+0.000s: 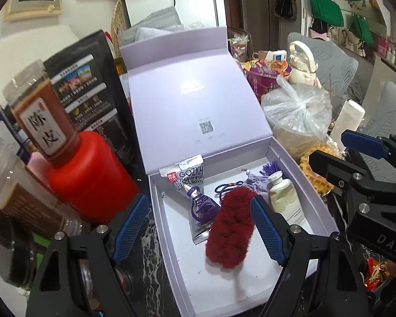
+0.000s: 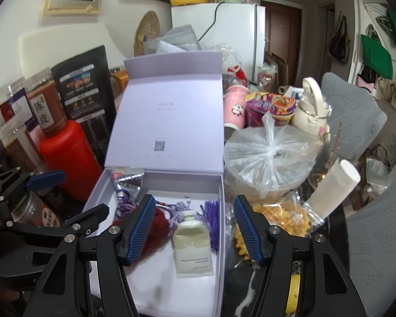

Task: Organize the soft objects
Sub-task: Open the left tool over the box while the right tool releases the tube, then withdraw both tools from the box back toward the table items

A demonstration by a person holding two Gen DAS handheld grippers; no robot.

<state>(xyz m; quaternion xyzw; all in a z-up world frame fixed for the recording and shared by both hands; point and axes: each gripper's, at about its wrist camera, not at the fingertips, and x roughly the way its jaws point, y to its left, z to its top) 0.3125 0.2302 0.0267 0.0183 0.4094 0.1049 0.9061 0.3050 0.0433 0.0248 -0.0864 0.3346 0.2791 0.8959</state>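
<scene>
**Lavender box open, soft items inside, both grippers empty above it**

Lavender gift box [image 1: 290, 163] sits on the counter, hinged lid [image 1: 195, 87] standing up at the back. Inside on the white floor: dark red fluffy piece [image 1: 229, 224] lying lengthwise mid-box; silver-and-purple sachet [image 1: 198, 200] just beside it on the left, top corner leaning on the back wall; cream tube [image 1: 283, 195] to the right, near the right wall; purple cord and tassel [image 2: 212, 216] behind the tube. Whether the cord touches the fluffy piece is hard to judge from either view.

Left gripper [image 1: 200, 227] angled down over the box, jaws wide; the fluffy piece shows between the blue pads but neither pad presses on it. Right gripper [image 2: 195, 229] also tilted down, jaws apart, framing the tube and the box's right wall; nothing held. The two grippers are side by side, each visible at the edge of the other's view.

Tight surroundings: red bottle [image 1: 92, 182] and jars crowd the box's left wall; tied plastic bag [image 2: 269, 155] over a tub and a yellow knitted item [image 2: 285, 216] press in on the right. Open room is mainly the front half of the box floor.
</scene>
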